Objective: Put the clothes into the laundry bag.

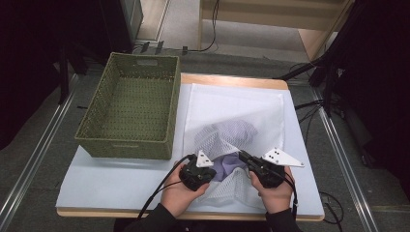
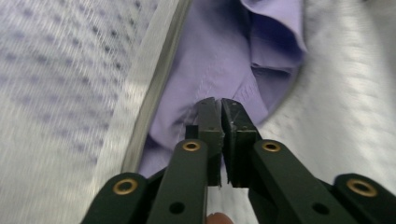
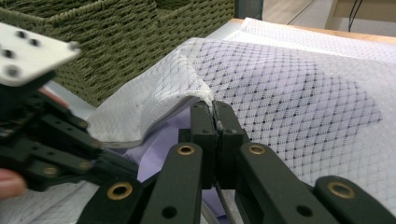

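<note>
- My left gripper [image 1: 207,166] sits nearest me, jaws closed on a fold of the soft lilac cotton garment [image 2: 219,60] at the mouth of the bag.
- My right gripper [image 3: 215,109] has its jaws closed on the grey-trimmed rim of the white mesh laundry bag [image 1: 232,118], holding that edge lifted.
- The bag lies flat on the pale table [image 1: 121,183], its long axis running away from me, mouth towards me.
- The lilac garment is partly inside the bag, showing dimly through the diamond-pattern netting farther along.
- Beyond and to the left stands a rectangular olive-green woven basket [image 1: 94,121], just beside the bag; I see nothing in it.
</note>
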The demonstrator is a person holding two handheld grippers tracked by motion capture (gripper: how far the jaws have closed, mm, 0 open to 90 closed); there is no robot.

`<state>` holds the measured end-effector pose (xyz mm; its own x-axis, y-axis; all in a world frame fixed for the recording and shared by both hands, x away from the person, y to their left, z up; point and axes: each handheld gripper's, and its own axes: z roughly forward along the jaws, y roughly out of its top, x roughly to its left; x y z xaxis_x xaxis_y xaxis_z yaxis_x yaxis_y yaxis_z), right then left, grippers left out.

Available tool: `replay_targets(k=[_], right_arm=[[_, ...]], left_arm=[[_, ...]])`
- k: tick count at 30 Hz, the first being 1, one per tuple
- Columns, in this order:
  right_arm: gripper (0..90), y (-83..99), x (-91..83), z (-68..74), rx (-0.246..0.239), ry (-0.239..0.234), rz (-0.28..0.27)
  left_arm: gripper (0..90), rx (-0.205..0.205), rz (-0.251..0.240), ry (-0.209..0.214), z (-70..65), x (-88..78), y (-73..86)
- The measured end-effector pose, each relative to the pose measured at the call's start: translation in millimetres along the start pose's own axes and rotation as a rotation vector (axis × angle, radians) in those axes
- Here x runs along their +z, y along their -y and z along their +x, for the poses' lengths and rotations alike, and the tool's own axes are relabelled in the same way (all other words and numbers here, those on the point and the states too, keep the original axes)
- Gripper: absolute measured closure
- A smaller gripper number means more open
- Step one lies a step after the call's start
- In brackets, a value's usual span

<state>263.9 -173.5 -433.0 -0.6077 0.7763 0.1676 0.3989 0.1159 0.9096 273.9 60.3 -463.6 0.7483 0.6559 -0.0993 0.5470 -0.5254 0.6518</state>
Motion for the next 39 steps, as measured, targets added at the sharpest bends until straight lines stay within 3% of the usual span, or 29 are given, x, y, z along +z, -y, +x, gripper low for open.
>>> replay_targets(k=[6, 8, 9, 10, 13, 18, 23, 26, 30, 33, 36, 39], right_arm=[[89.9, 0.4, -0.1, -0.4, 0.000, -0.005, 0.000], [89.9, 0.1, -1.3, -1.3, 0.008, -0.002, -0.002], [89.9, 0.0, -1.7, -2.1, 0.008, -0.002, -0.004], [89.9, 0.0, -1.8, -2.3, 0.009, -0.003, -0.005], [89.9, 0.1, -2.7, -2.7, 0.011, -0.002, -0.005], [89.9, 0.3, -3.3, -4.0, 0.013, 0.000, -0.004], [89.9, -0.2, -1.5, -2.3, 0.007, 0.001, -0.002], [89.9, -0.3, -1.0, -1.2, 0.005, 0.001, -0.002], [89.9, 0.5, -1.1, -1.3, 0.007, 0.003, 0.003], [89.9, 0.8, -0.8, -1.9, 0.007, 0.000, 0.003], [89.9, 0.5, -1.1, -1.3, 0.008, 0.000, 0.003], [89.9, 0.2, -1.5, -1.6, 0.011, -0.003, 0.000]], left_arm=[[90.0, 0.042, 0.004, -0.075, -7.3, 24.0, -25.5], [90.0, 0.071, -0.005, -0.123, -10.3, 32.6, -32.6], [90.0, 0.069, -0.010, -0.120, -9.6, 34.2, -34.0], [90.0, 0.056, -0.016, -0.102, -8.7, 34.7, -35.0], [82.6, -0.009, -0.061, 0.019, -2.0, 24.3, -35.9], [77.7, -0.027, -0.130, 0.073, 14.6, -12.5, -28.6], [68.7, 0.006, -0.079, 0.049, 19.3, -24.5, -10.7], [59.7, 0.047, -0.007, 0.022, 14.2, -22.6, 0.4], [52.1, 0.093, 0.031, -0.015, 7.7, -21.2, 8.0], [61.5, 0.121, 0.040, -0.074, 6.1, -16.7, 12.6], [83.4, 0.102, 0.031, -0.071, 7.8, -15.4, 12.5], [89.9, 0.095, 0.032, -0.068, 5.6, -12.7, 8.0]])
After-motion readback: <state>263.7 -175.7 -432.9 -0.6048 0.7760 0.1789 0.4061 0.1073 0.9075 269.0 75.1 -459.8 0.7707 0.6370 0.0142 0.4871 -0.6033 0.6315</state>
